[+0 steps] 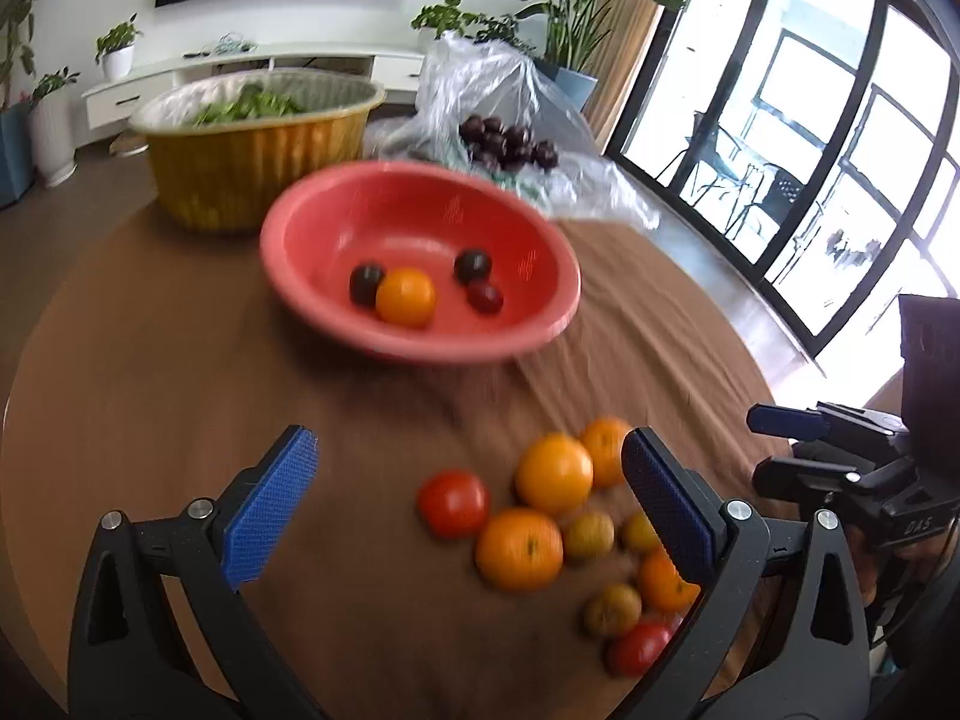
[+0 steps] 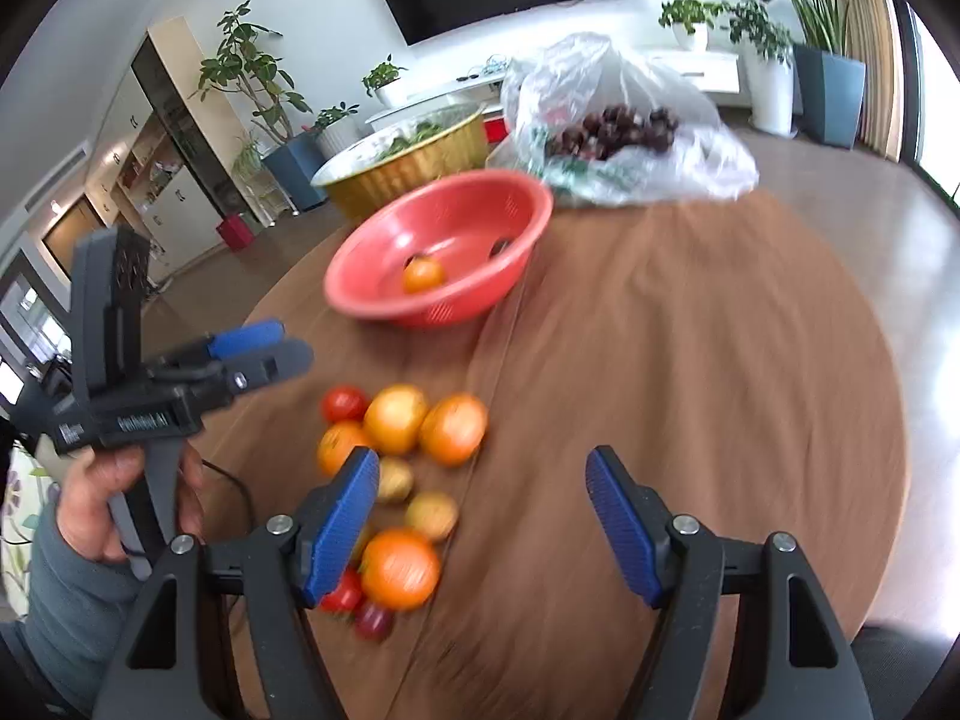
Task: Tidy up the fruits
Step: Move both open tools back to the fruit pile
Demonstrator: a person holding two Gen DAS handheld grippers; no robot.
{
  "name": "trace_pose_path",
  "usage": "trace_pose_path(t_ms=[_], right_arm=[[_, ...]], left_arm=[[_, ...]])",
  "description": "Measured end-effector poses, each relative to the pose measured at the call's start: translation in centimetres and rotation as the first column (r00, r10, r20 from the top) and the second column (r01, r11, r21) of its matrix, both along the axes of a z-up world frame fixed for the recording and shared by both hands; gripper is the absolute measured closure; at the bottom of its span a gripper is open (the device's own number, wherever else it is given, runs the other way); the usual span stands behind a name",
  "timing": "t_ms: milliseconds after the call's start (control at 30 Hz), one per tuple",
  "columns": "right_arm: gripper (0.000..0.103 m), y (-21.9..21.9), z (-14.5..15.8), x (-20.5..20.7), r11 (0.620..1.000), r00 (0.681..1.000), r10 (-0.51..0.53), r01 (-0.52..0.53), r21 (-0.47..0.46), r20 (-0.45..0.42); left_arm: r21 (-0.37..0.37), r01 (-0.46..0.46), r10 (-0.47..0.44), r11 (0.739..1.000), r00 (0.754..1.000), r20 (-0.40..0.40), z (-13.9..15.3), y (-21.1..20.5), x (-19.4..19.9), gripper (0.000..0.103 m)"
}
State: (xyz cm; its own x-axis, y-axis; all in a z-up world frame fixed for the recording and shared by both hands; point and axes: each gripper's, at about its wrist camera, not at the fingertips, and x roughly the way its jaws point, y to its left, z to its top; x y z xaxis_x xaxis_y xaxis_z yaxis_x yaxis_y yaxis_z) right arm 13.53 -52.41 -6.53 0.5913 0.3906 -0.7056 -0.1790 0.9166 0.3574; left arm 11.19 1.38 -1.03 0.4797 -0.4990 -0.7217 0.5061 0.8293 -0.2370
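A red bowl (image 1: pixel 420 222) on the brown table holds an orange (image 1: pixel 405 296) and three dark plums (image 1: pixel 473 266); it also shows in the right wrist view (image 2: pixel 384 294). A loose pile of oranges (image 1: pixel 553 473), tomatoes (image 1: pixel 453 503) and small yellowish fruits (image 1: pixel 589 535) lies on the near table; it shows in the right wrist view too (image 2: pixel 453 429). My left gripper (image 1: pixel 468 510) is open and empty, just above the pile's left side. My right gripper (image 2: pixel 483 516) is open and empty, right of the pile. In the right wrist view the left gripper (image 2: pixel 258 342) appears at left.
A yellow basket (image 1: pixel 252 138) of greens stands behind the bowl. A clear plastic bag (image 1: pixel 510 120) with dark plums lies at the table's far edge. The round table (image 2: pixel 720 360) ends close on the right. Windows and plants stand beyond.
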Motion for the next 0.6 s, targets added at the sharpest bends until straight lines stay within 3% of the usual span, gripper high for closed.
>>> trace_pose_path(t_ms=[233, 600], right_arm=[[0.029, 2.7, -1.9, -2.4, 0.996, 0.996, 0.072, -0.069, 0.049, -0.056], [0.042, 3.3, -3.7, -1.7, 0.996, 0.989, 0.069, -0.061, 0.071, -0.128]], left_arm=[[0.036, -0.007, 0.004, 0.999, 0.997, 0.071, -0.8, -0.3, -6.6, 0.000], [0.098, 0.027, -0.025, 0.995, 0.999, -0.021, -3.0, -1.1, -10.3, 0.000]])
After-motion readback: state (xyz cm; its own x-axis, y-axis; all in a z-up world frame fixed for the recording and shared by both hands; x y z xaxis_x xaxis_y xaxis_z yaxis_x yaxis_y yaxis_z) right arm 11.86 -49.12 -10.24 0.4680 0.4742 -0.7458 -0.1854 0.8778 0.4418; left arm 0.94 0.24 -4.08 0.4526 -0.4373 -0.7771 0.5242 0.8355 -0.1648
